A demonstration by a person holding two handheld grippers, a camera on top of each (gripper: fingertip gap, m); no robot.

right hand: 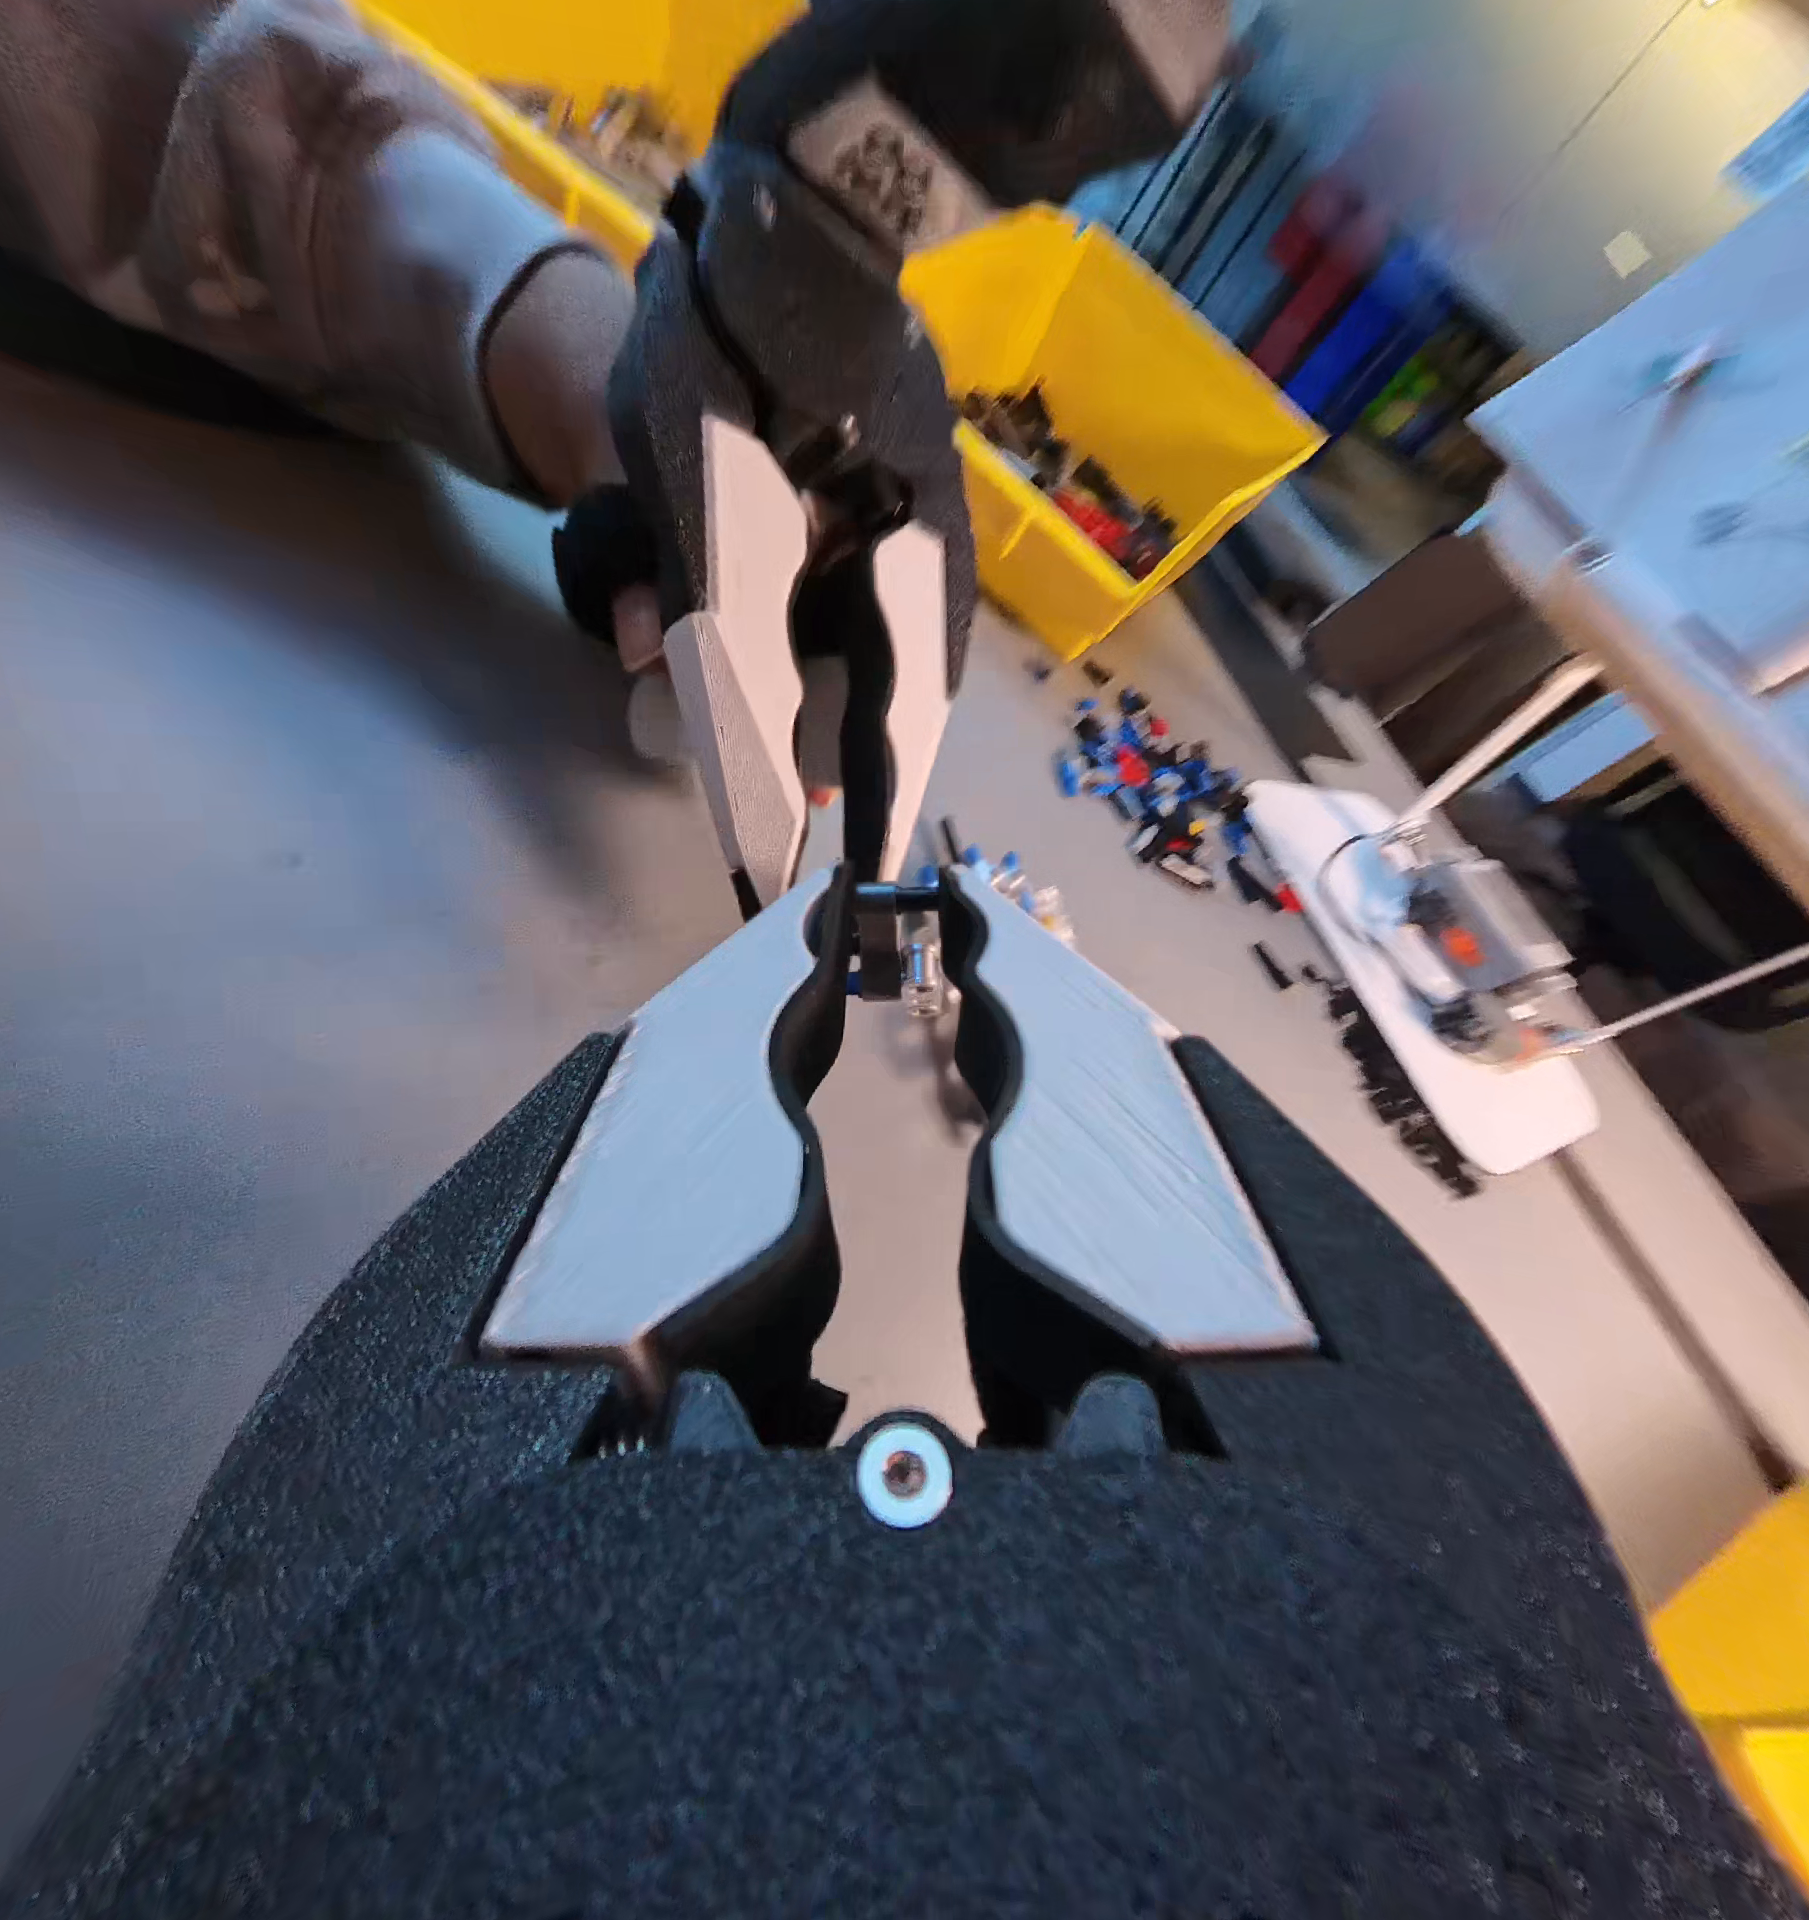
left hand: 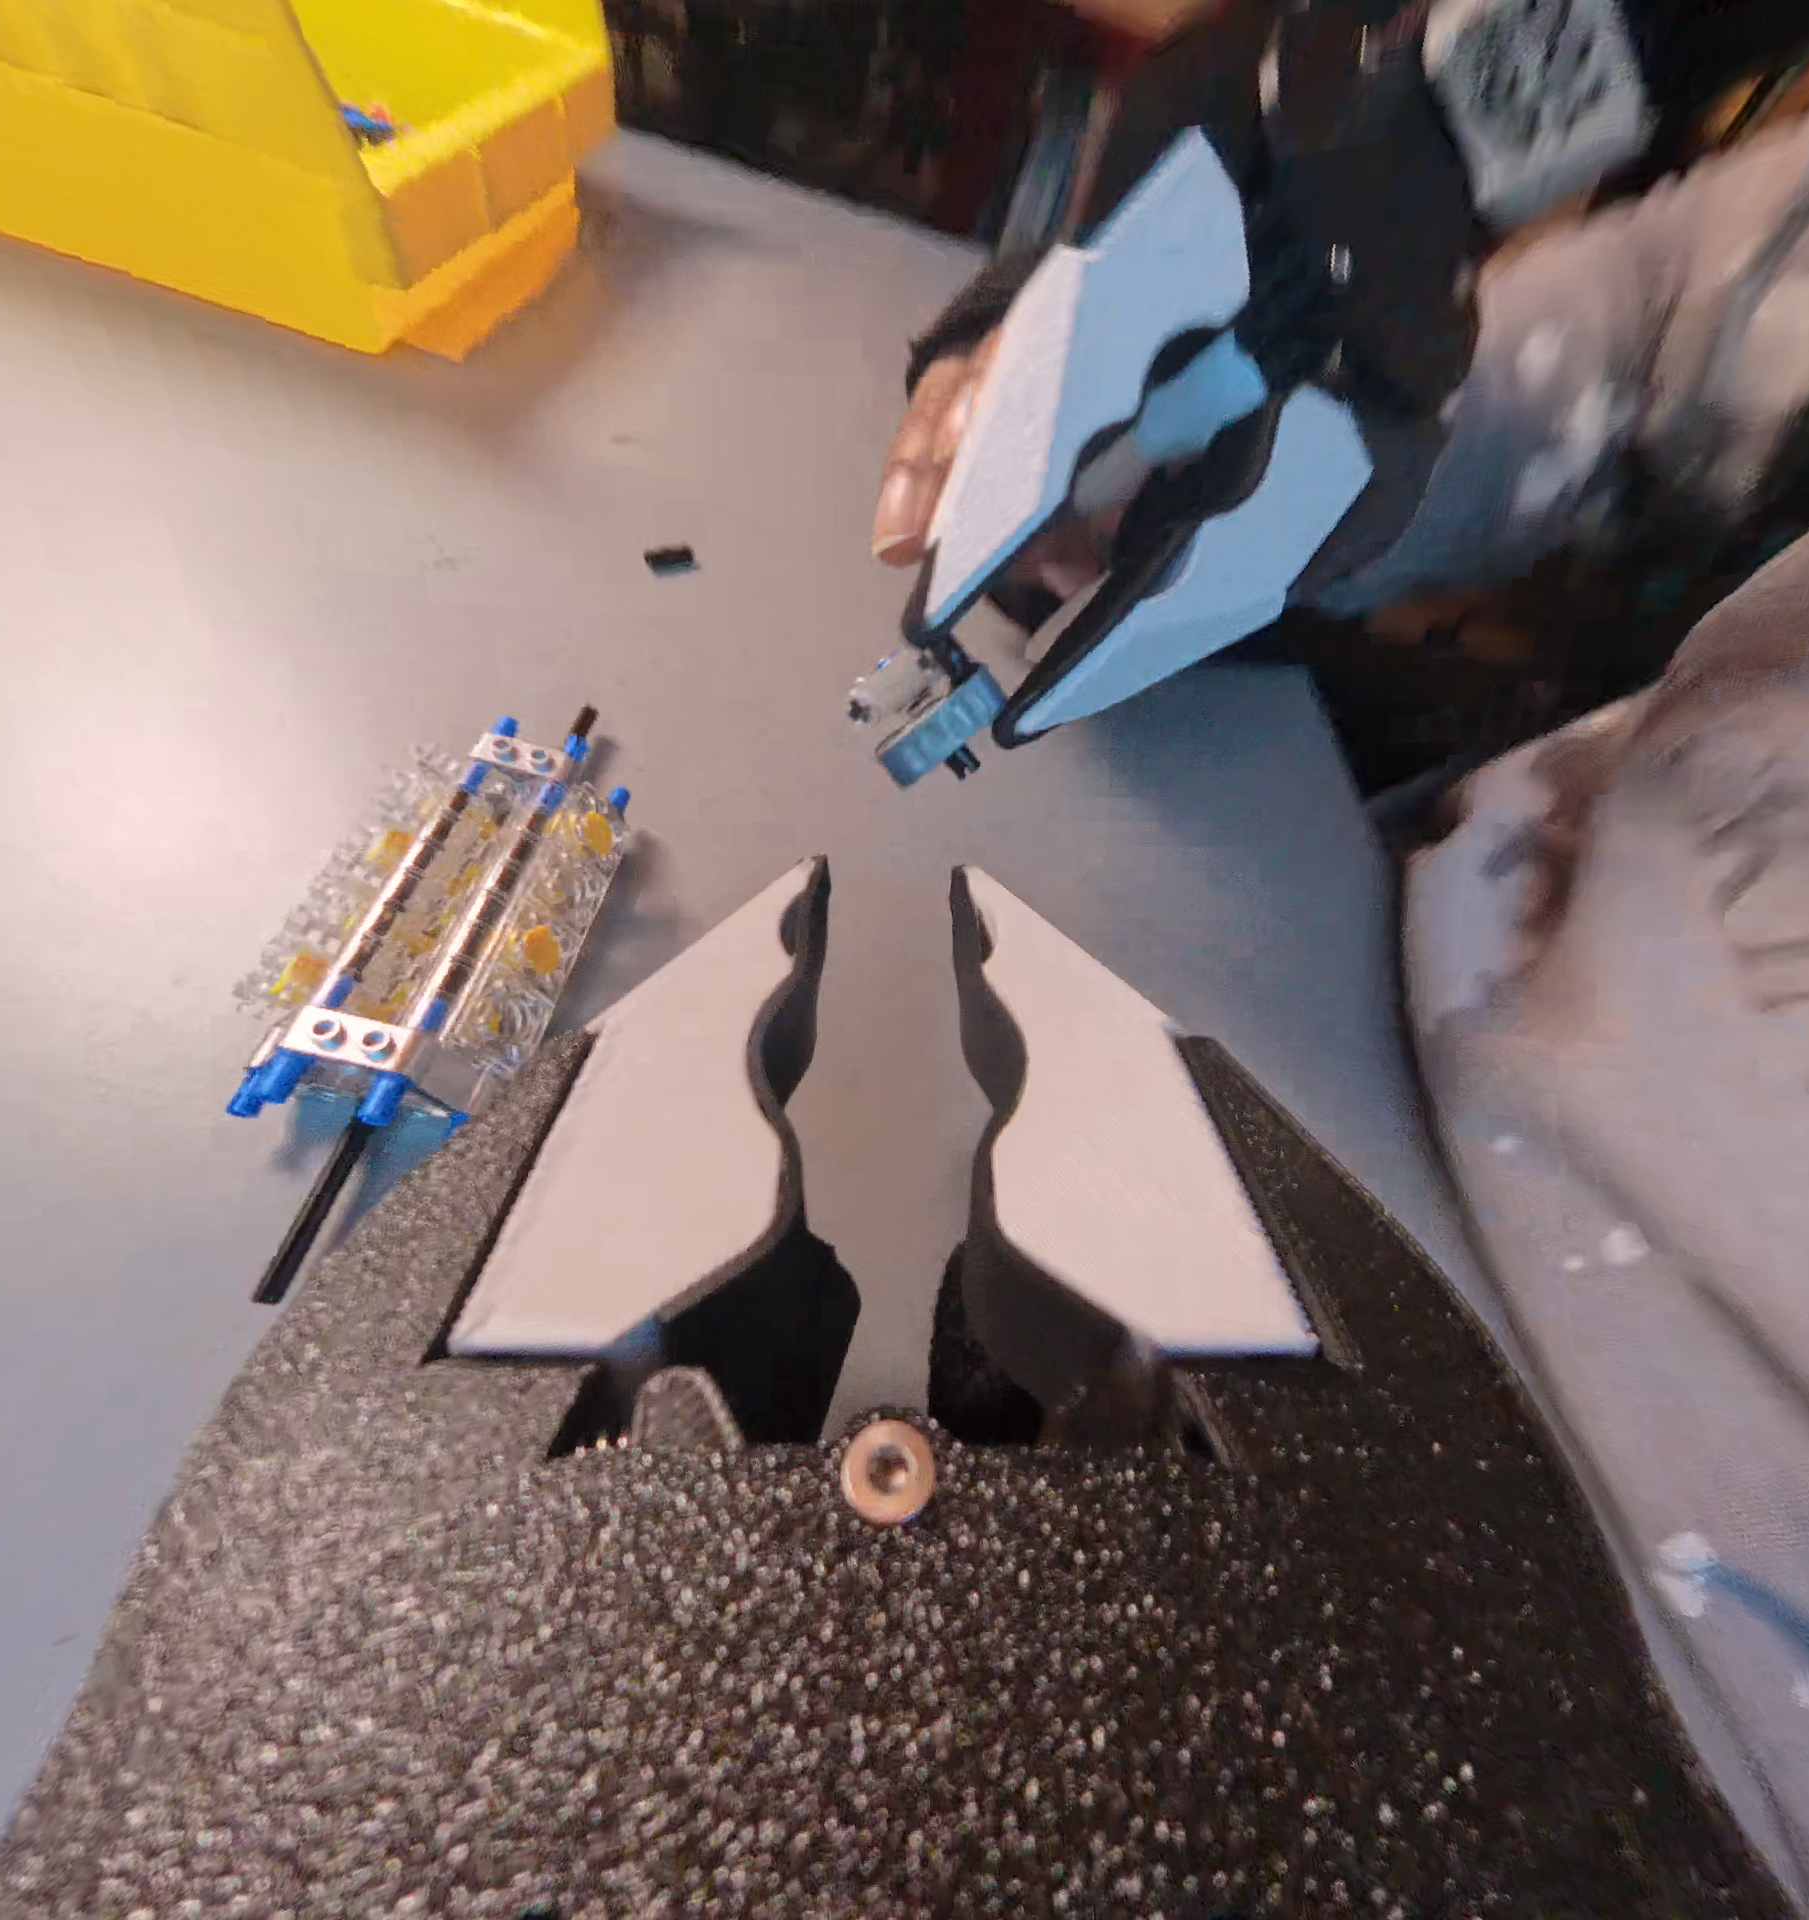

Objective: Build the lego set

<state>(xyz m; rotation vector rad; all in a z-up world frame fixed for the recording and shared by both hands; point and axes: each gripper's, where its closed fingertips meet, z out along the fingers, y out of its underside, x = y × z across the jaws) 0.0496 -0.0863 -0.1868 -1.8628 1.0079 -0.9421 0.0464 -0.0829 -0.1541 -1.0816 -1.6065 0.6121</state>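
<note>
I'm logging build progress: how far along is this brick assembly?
Done: a clear brick frame with blue pins lies assembled on the table. In hand: the right gripper holds a small axle piece; the left gripper is open, empty. Left: loose parts remain unused.

right gripper (right hand: pixel 887 896): fingers clamp a small part (right hand: pixel 884 940), grey with a black pin and a clear piece
left gripper (right hand: pixel 827 831): just beyond the part, pointing at it; fingers apart, nothing between them
bin (right hand: pixel 1139 384): yellow, well behind the part
loose pieces (right hand: pixel 1154 784): blue, red, black, between part and bin, on the table (right hand: pixel 256 831)
</note>
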